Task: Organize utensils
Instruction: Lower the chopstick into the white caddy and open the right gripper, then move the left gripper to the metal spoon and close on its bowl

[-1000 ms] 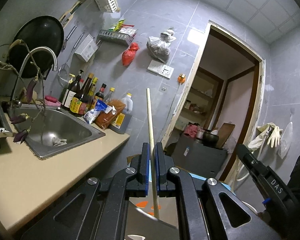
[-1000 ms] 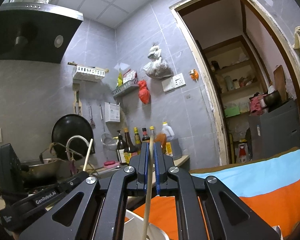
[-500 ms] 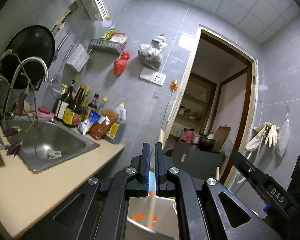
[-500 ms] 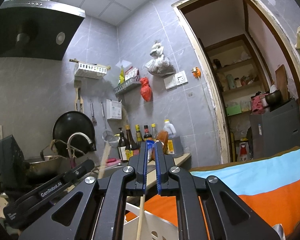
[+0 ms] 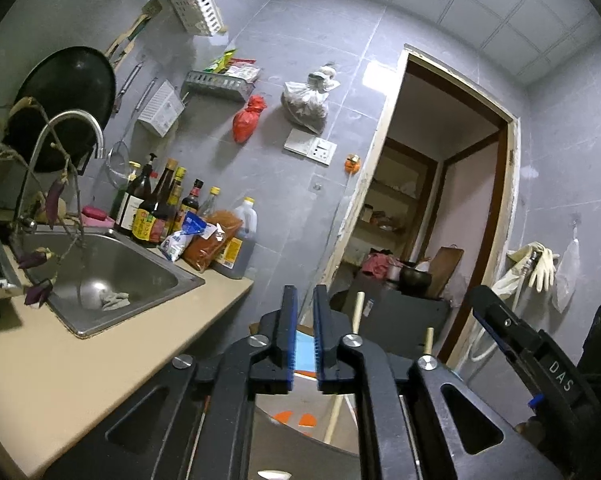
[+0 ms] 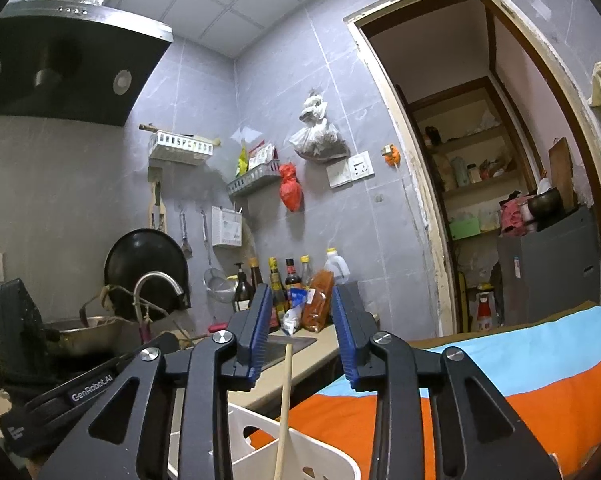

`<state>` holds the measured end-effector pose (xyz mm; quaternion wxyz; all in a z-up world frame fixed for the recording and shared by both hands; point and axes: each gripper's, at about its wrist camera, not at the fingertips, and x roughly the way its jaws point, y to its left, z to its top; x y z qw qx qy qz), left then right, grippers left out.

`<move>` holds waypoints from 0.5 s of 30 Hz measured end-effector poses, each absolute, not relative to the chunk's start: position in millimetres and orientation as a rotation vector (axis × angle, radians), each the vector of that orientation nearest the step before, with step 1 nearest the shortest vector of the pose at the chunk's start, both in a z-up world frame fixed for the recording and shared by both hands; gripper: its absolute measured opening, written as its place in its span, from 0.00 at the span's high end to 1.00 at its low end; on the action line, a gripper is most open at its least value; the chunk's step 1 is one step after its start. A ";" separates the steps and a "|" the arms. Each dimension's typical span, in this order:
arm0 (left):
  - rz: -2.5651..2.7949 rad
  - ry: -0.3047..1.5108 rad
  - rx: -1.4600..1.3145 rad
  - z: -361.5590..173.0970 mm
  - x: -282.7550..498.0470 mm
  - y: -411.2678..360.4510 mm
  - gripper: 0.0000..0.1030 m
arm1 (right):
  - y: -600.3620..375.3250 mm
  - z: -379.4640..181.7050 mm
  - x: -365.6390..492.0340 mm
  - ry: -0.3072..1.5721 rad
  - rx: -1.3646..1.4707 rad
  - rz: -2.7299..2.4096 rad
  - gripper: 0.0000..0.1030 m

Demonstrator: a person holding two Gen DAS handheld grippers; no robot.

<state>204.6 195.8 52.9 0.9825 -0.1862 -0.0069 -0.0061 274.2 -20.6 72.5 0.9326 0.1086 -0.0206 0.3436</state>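
Since a second ago both grippers have let go of their chopsticks: each then had a pale wooden stick pinched between its blue pads, and now neither does. Left gripper [image 5: 304,340]: jaws parted by a narrow gap, nothing between them; blue cloth shows through the gap. Right gripper [image 6: 300,332]: jaws spread wide, nothing held. One chopstick [image 6: 283,404] stands nearly upright in the white slotted basket [image 6: 332,458] below the right gripper, its top end rising between the open jaws without touching either pad. In the left wrist view two stick tops show just right of the left gripper's fingers: a taller chopstick [image 5: 356,312] leaning slightly, its lower shaft visible under the gripper frame, and a shorter chopstick end [image 5: 429,338] farther right; what they stand in is hidden there by the gripper body. The right gripper's black body, marked DAS, lies at the right edge of that view. Background: beige counter [image 5: 60,360] with steel sink [image 5: 112,276], curved faucet [image 5: 66,128], row of sauce bottles [image 5: 160,208] against the grey tiled wall, black wok [image 5: 64,100] hung above. An orange and blue cloth [image 6: 520,376] lies below the right gripper, beside the basket.
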 end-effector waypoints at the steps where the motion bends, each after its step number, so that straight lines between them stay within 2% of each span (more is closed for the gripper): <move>1: -0.012 0.000 -0.353 56.3 202.7 193.0 0.80 | -24.7 75.3 271.3 -0.042 0.224 0.703 0.56; 2: -0.012 0.009 -0.340 57.6 200.4 190.3 0.71 | -29.5 77.3 267.7 -0.042 0.227 0.702 0.54; 5: -0.044 0.038 -0.316 62.5 191.2 180.5 0.66 | -41.7 83.9 255.5 -0.029 0.198 0.695 0.46; 7: -0.054 0.069 -0.289 66.1 187.8 171.8 0.61 | -52.6 87.5 245.5 -0.026 0.169 0.690 0.33; 9: -0.078 0.089 -0.267 70.0 181.5 161.8 0.53 | -65.8 90.3 234.9 -0.027 0.147 0.686 0.25; 11: -0.114 0.104 -0.255 73.6 173.8 150.7 0.36 | -82.5 93.1 223.4 -0.024 0.123 0.670 0.19; 15: -0.169 0.124 -0.253 76.3 164.5 133.2 0.21 | -114.0 96.2 206.8 -0.013 0.100 0.635 0.10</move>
